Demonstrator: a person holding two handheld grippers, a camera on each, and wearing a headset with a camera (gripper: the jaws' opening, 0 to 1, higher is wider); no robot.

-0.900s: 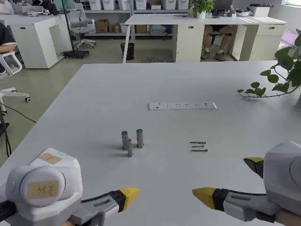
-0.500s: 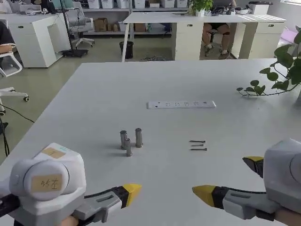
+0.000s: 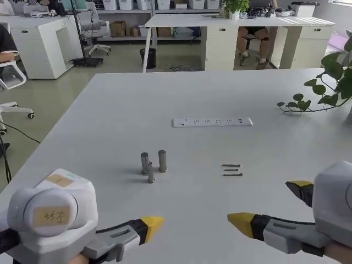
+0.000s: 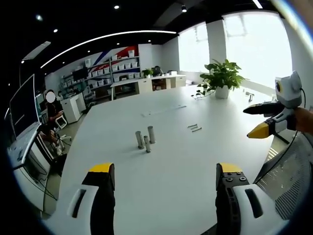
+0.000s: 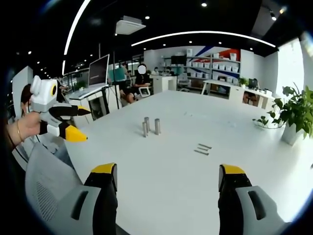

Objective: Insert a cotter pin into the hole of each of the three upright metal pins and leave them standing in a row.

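Three smooth grey cylindrical metal pins (image 3: 152,165) stand clustered mid-way across the matte white tabletop (image 3: 110,110). Three thin cotter pins (image 3: 231,170) lie parallel, rightward. At the near edge, the yellow-tipped left gripper (image 4: 165,169) and right gripper (image 5: 166,169) gape wide, empty.

Bright, even light fills the head view. The white surface (image 3: 110,121) is evenly lit, and the metal pins (image 3: 153,163) cast only faint, short shadows. In the left gripper view the windows (image 4: 244,46) at far right burn out to white. Both gripper views bend strongly toward their edges, curving the ceiling light strip (image 5: 195,35) against a dark ceiling. Mid-scene focus is sharp.
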